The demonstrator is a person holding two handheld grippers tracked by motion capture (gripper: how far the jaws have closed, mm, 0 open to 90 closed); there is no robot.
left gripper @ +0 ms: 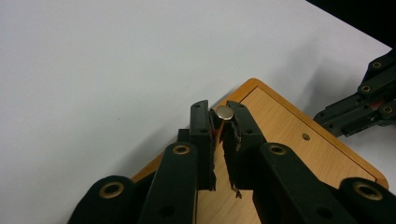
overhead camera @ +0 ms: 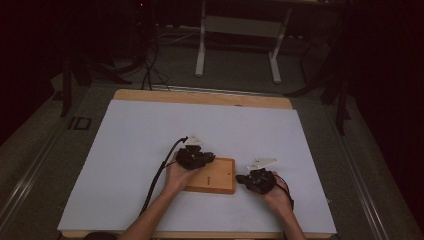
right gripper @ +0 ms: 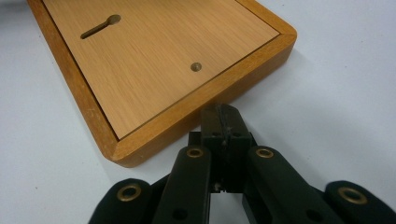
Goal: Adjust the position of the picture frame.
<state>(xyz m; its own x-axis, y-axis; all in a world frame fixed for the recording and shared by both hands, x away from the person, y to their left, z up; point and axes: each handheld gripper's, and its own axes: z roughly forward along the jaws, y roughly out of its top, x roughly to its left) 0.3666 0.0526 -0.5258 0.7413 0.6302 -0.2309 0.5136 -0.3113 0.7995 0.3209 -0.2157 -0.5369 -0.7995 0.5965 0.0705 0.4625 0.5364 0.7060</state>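
While the left gripper [left gripper: 224, 122] hangs over the wooden board's left end, its jaws pinch a small round metal pin [left gripper: 224, 112], whose flat brass-coloured head shows right between the black tips. Beneath it lies the wooden board [right gripper: 154, 60], a flat light-wood panel with a darker rounded frame, resting on the white table cover [overhead camera: 150, 135] near the person's edge. Set into the panel are a keyhole-shaped slot [right gripper: 100, 26] and, nearer the right end, a small round hole [right gripper: 196, 66]. Just off that right end sits the right gripper [right gripper: 223, 117], jaws pressed together with nothing between them, tips low at the table and close to the board's side, though I cannot tell whether they touch it. From above, each hand wraps its tool from the near side, the left hand [overhead camera: 176, 176] beside the board and the right hand [overhead camera: 278, 196] on the white cover. Cables trail back toward the person. Beyond the table's wooden far rim, dark floor and a white desk frame [overhead camera: 240, 35] stand in shadow.
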